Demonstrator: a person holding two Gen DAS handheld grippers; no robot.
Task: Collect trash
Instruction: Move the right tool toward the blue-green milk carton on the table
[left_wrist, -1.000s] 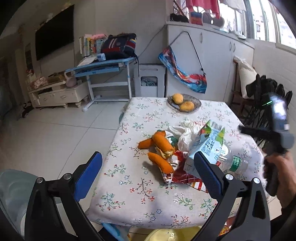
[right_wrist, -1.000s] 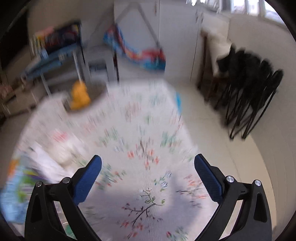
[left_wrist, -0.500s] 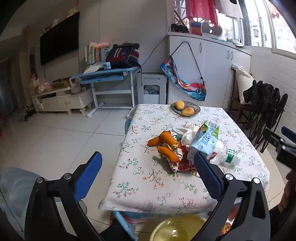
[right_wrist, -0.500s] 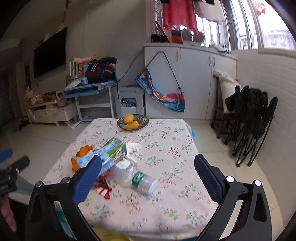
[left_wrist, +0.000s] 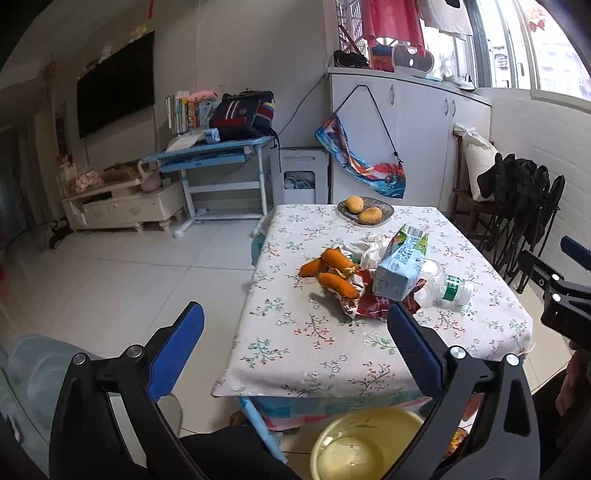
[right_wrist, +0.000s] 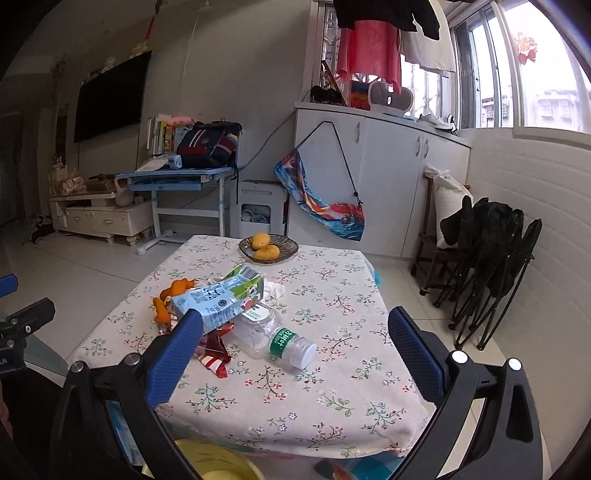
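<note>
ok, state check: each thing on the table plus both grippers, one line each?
left gripper: open, empty, short of the table
right gripper: open, empty, above the near table edge
milk carton: on its side, top flap open, resting on the pile
plastic bottle: on its side, looks empty
orange peels: loose, piled beside the carton
red wrapper: crumpled under the carton
fruit plate: upright, holds two yellow fruits

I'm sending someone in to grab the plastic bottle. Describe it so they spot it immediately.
Find the table with the floral cloth; a trash pile sits near its middle. The plastic bottle lies on its side at the pile's near right edge, partly under the blue-green carton. It is the only clear item there, with a green label band.
</note>
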